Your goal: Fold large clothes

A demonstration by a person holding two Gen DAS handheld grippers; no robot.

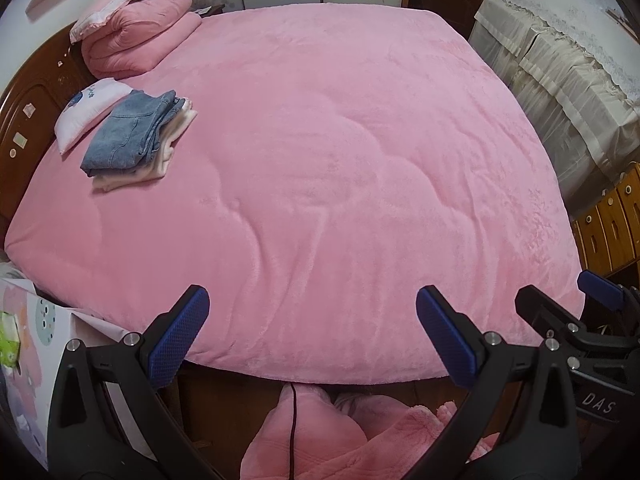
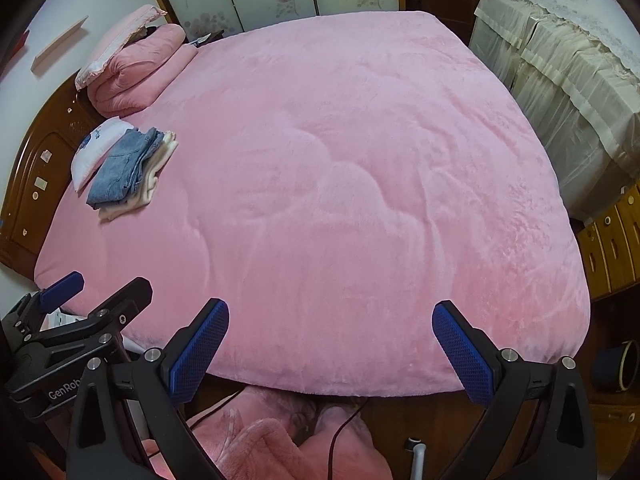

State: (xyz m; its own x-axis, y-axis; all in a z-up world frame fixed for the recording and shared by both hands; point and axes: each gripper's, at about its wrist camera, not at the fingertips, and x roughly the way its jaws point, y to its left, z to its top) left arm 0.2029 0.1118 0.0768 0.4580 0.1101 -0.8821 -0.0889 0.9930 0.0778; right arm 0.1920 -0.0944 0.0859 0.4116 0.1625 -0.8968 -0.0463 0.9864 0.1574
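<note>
A pink fleece blanket (image 1: pixel 320 184) covers the whole bed; it also shows in the right wrist view (image 2: pixel 332 200). A stack of folded clothes, jeans on top (image 1: pixel 132 132), lies at the bed's left near the headboard, also seen in the right wrist view (image 2: pixel 128 168). A crumpled pink fleece garment (image 1: pixel 360 440) lies on the floor below the bed's near edge, also in the right wrist view (image 2: pixel 272 444). My left gripper (image 1: pixel 312 336) is open and empty above the near edge. My right gripper (image 2: pixel 330 348) is open and empty beside it.
A folded pink quilt with a pillow (image 1: pixel 136 36) and a small white pillow (image 1: pixel 88 108) sit by the wooden headboard (image 1: pixel 28 120). Covered furniture (image 1: pixel 568 80) and wooden drawers (image 1: pixel 612 220) stand on the right. A dark cable (image 1: pixel 293 420) runs over the floor garment.
</note>
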